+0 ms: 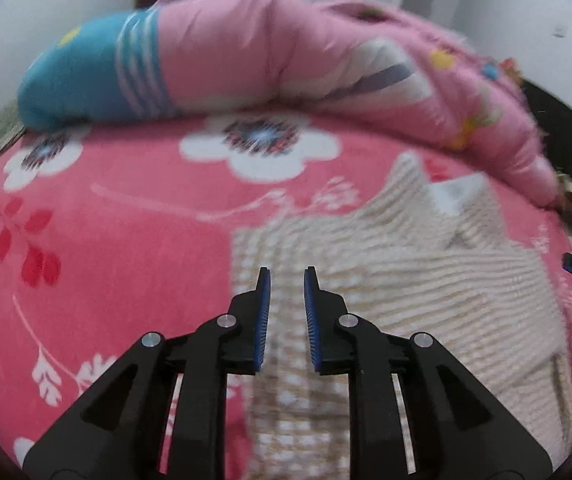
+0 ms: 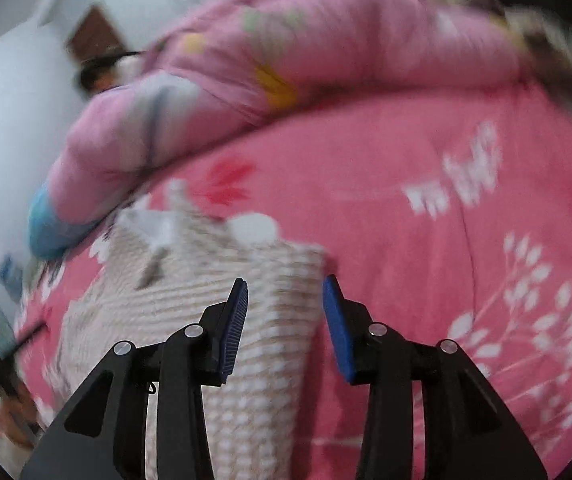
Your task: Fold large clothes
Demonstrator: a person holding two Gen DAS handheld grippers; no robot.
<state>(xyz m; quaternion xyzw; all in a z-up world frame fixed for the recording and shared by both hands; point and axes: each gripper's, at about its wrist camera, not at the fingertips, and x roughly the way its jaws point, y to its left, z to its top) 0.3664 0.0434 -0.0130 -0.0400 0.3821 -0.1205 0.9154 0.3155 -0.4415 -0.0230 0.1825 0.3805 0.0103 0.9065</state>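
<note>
Two grippers hover empty over the cream knitted sweater (image 1: 406, 280) lying mid-bed on the pink floral blanket (image 1: 125, 220): my left gripper (image 1: 287, 276) narrow, my right gripper (image 2: 285, 284) wider. Between folds, I judge; next I need fresh edge grips.

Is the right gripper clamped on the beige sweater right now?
No. In the right wrist view the right gripper has its jaws apart above the beige sweater, with no cloth pinched between the blue pads.
</note>
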